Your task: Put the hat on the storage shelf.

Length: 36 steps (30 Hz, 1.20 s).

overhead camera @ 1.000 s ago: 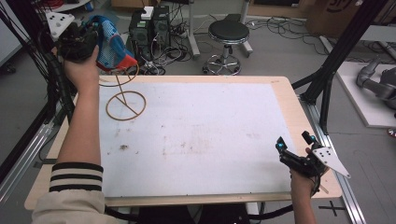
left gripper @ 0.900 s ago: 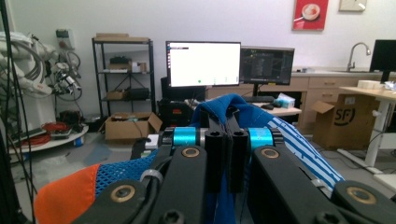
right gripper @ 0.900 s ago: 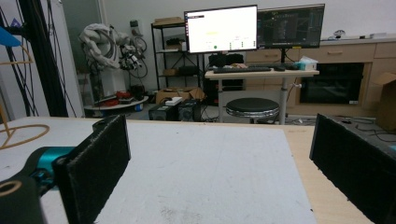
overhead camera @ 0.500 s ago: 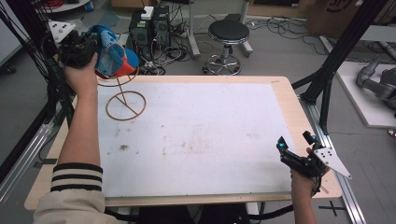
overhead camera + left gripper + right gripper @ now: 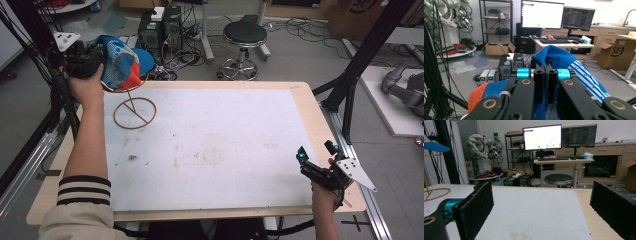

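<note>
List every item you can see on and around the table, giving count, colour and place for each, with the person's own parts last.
cap: 1, blue, white and orange, above the table's far left corner, pinched in the left gripper
wire stand: 1, tan ring base with stem, far left of the table
table: 1, white mat on a wooden top
stool: 1, black seat, floor beyond the table
monitors: 2, lit, on a desk in the background
left gripper: 1, black, shut on the cap
right gripper: 1, black, open, near right table edge
</note>
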Each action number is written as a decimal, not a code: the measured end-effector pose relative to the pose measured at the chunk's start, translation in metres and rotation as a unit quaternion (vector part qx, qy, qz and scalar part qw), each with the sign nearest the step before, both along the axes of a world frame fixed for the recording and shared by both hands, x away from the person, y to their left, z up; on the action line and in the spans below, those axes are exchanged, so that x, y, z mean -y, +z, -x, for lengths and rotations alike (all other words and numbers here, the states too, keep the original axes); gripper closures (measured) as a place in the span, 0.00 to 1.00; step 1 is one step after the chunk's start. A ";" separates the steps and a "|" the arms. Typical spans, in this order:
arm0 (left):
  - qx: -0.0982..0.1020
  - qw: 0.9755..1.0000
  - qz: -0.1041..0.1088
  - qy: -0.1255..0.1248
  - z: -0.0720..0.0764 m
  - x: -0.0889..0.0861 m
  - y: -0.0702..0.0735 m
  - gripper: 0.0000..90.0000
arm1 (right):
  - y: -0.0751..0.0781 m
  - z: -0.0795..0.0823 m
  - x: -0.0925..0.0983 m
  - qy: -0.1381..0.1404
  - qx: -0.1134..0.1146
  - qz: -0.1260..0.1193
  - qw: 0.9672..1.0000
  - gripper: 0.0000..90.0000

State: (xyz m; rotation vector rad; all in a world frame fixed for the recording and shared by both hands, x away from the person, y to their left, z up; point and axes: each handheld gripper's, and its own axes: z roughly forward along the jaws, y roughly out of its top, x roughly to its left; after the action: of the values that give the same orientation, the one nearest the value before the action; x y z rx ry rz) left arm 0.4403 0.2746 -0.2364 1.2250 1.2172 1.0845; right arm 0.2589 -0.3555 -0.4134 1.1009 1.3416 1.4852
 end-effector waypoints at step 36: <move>-0.010 1.000 0.023 0.005 -0.002 -0.008 -0.011 0.72 | 0.000 0.000 -0.001 0.001 0.000 0.003 1.000 0.05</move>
State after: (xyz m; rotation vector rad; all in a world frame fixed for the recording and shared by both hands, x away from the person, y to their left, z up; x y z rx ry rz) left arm 0.4421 0.2823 -0.2470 1.1982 1.2577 1.0494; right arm 0.2590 -0.3548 -0.4133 1.0969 1.3452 1.4819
